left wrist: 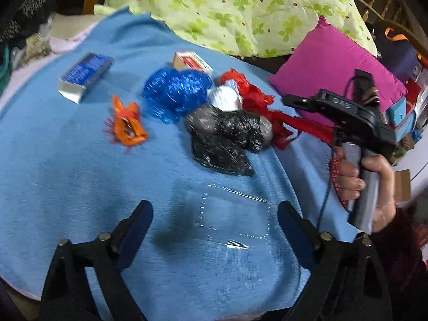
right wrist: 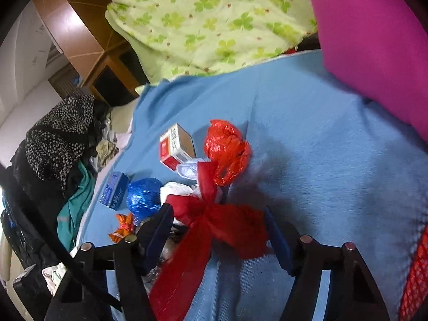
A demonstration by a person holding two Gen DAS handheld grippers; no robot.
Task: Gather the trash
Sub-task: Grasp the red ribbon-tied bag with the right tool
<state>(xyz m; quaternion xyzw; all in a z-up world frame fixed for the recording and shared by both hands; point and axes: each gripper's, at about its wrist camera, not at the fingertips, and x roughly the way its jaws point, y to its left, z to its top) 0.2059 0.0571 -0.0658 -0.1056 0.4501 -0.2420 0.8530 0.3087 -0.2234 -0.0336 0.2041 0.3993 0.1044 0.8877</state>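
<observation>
Trash lies in a heap on a blue blanket (left wrist: 67, 176): a blue box (left wrist: 85, 76), an orange wrapper (left wrist: 128, 125), a crumpled blue bag (left wrist: 176, 91), a red-and-white box (left wrist: 191, 61), a white bag (left wrist: 223, 97), a black bag (left wrist: 227, 133) and a red bag (left wrist: 254, 93). My left gripper (left wrist: 215, 214) is open above a clear plastic sheet (left wrist: 235, 211) that lies flat between its fingers. My right gripper (right wrist: 218, 224) is open over the red bag (right wrist: 227, 147), whose loose red tail (right wrist: 222, 222) fills the gap between the fingers. I cannot tell whether the pads press on it.
A green clover-print quilt (left wrist: 240, 5) and a magenta pillow (left wrist: 334, 61) border the blanket at the back and right. Dark clothes (right wrist: 58, 139) pile up at the left of the bed. Red mesh (right wrist: 417, 267) lies at the right edge. A hand (left wrist: 374, 184) holds the right gripper's handle.
</observation>
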